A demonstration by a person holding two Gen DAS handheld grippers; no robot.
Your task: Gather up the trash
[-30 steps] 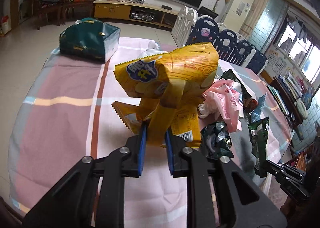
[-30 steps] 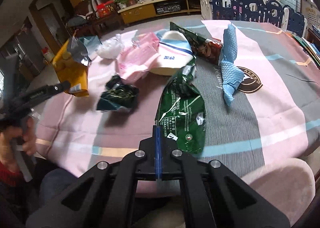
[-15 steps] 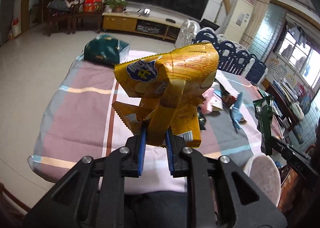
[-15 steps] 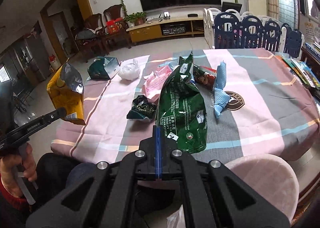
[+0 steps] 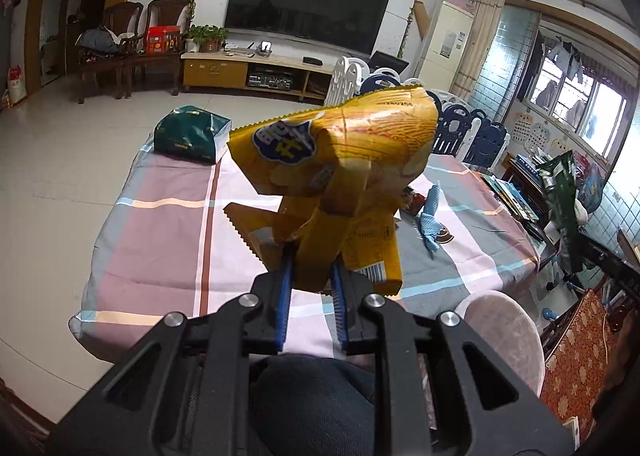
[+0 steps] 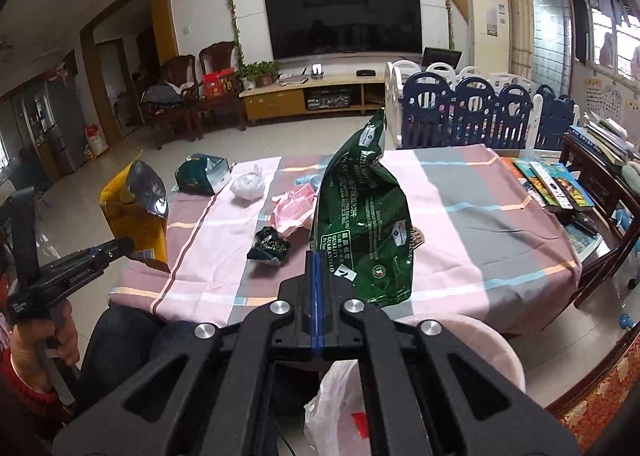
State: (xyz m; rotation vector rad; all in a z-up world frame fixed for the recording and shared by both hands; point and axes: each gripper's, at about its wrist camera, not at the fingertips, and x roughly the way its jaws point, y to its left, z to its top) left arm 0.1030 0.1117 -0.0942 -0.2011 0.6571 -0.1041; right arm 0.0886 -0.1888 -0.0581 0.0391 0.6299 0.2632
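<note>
Left of the cloth-covered table (image 6: 460, 212), the left gripper (image 5: 311, 276) is clamped on a crumpled yellow foil snack bag (image 5: 340, 176) held in the air; above the table's near edge, the right gripper (image 6: 316, 276) pinches a tall green foil packet (image 6: 364, 224), lifted clear of the cloth

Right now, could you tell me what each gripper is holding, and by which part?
The left gripper holds the yellow snack bag by its crumpled lower middle. The right gripper pinches the green bag at its lower left edge.
</note>
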